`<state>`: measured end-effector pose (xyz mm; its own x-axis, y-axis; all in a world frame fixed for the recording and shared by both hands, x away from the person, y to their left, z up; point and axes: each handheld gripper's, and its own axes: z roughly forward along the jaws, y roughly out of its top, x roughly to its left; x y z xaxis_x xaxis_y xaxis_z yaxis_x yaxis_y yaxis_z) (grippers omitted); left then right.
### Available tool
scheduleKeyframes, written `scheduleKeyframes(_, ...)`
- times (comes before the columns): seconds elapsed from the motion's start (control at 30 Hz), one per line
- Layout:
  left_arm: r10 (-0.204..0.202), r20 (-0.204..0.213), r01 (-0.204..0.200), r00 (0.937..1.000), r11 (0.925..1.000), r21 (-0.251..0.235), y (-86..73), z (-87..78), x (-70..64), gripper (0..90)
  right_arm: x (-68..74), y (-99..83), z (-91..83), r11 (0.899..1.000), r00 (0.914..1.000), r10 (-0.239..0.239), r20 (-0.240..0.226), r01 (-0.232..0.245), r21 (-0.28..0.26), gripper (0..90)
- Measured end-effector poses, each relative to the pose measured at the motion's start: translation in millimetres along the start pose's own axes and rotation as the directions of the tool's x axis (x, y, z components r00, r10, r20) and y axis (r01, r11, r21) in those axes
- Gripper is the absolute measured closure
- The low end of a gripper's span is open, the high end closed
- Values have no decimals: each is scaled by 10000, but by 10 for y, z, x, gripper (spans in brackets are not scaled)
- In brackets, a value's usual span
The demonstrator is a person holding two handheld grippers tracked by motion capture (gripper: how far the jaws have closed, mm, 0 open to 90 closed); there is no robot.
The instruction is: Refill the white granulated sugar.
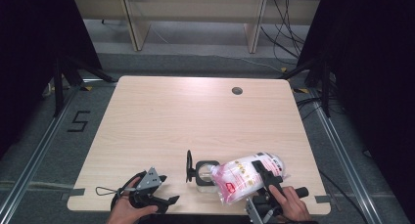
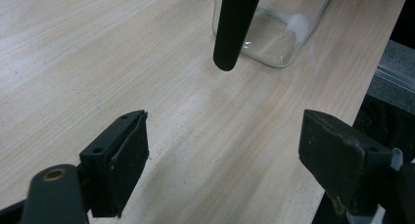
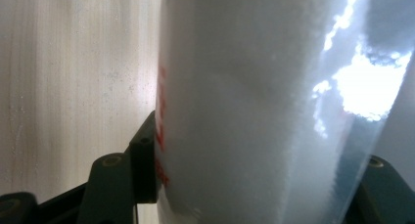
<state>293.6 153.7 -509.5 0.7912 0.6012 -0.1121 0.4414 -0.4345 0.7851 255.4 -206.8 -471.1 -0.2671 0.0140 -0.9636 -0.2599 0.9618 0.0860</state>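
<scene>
A clear plastic bag of white grains with pink print lies tilted at the table's front right, its mouth end over a square glass jar. My right gripper is shut on the bag; in the right gripper view the bag sits pressed between both jaws. The jar's black hinged lid stands open on its left. My left gripper rests open near the front edge, left of the jar, holding nothing. The left gripper view shows its open jaws, the jar with a few white grains at the bottom, and the lid.
A wooden table has a round cable hole at its back right. A thin wire loop lies by the left hand. Floor rails, tripod legs and cables flank the table; a tape "5" marks the floor on the left.
</scene>
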Motion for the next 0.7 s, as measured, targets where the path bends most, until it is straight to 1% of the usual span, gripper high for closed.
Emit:
scheduleKeyframes(0.03,140,-82,-139,9999,9997,188,5,-14,3,183,-46,17,-15,9964,9964,-842,122,842,3,408)
scheduleKeyframes(0.07,140,-82,-139,9999,9997,188,5,-14,3,183,-46,17,-15,9964,9964,-842,122,842,3,408)
scheduleKeyframes(0.1,297,-22,-297,9996,9994,197,8,-16,6,183,-10,13,-20,9985,9986,-530,75,529,109,408)
scheduleKeyframes(0.13,297,-22,-297,9996,9994,197,8,-16,6,183,-10,13,-20,9985,9986,-530,75,529,109,408)
scheduleKeyframes(0.17,367,1,-367,9993,9991,189,10,-14,11,183,-47,25,-28,9944,9943,-1052,197,1051,66,408)
scheduleKeyframes(0.23,167,-60,-165,9998,9997,206,4,-9,5,183,-44,29,-28,9924,9922,-1232,209,1232,-4,408)
scheduleKeyframes(0.27,172,-62,-171,9998,9996,217,4,-8,5,183,-44,29,-28,9924,9922,-1232,209,1232,-4,408)
scheduleKeyframes(0.3,184,-41,-183,9998,9995,270,5,-9,8,183,-58,36,-37,9881,9878,-1539,240,1539,38,409)
scheduleKeyframes(0.33,140,-8,-140,9999,9996,229,4,-6,3,183,-26,33,-47,9927,9926,-1195,238,1191,162,409)
scheduleKeyframes(0.37,221,-58,-219,9997,9994,282,5,-6,7,183,-19,39,-51,9910,9906,-1330,328,1325,181,409)
scheduleKeyframes(0.4,221,-58,-219,9997,9994,282,5,-6,7,183,-19,39,-51,9910,9906,-1330,328,1325,181,409)
scheduleKeyframes(0.43,295,-67,-293,9995,9990,335,6,-7,11,183,-27,47,-46,9875,9866,-1574,435,1572,72,409)
scheduleKeyframes(0.47,285,-87,-282,9996,9991,306,5,-4,9,183,-49,68,-49,9790,9779,-2037,473,2035,87,409)
scheduleKeyframes(0.5,299,-84,-296,9995,9991,311,5,-4,9,183,-47,69,-64,9796,9800,-1985,149,1979,353,409)
scheduleKeyframes(0.53,296,-85,-294,9995,9991,307,5,-4,9,183,-57,76,-54,9718,9708,-2356,453,2350,172,409)
scheduleKeyframes(0.57,284,-94,-281,9996,9991,307,5,-4,10,183,-28,79,-46,9707,9692,-2402,546,2397,148,410)
scheduleKeyframes(0.6,284,-94,-281,9996,9991,307,5,-4,10,183,-28,79,-46,9707,9692,-2402,546,2397,148,410)
scheduleKeyframes(0.63,283,-92,-280,9996,9991,305,5,-4,10,183,-23,81,-44,9692,9674,-2464,586,2460,146,410)
scheduleKeyframes(0.67,104,1,-104,9999,9998,162,3,5,-4,183,-28,88,-43,9640,9616,-2659,675,2657,123,410)
scheduleKeyframes(0.7,146,11,-147,9999,9998,137,4,6,-2,183,-12,84,-52,9686,9678,-2480,431,2467,321,410)
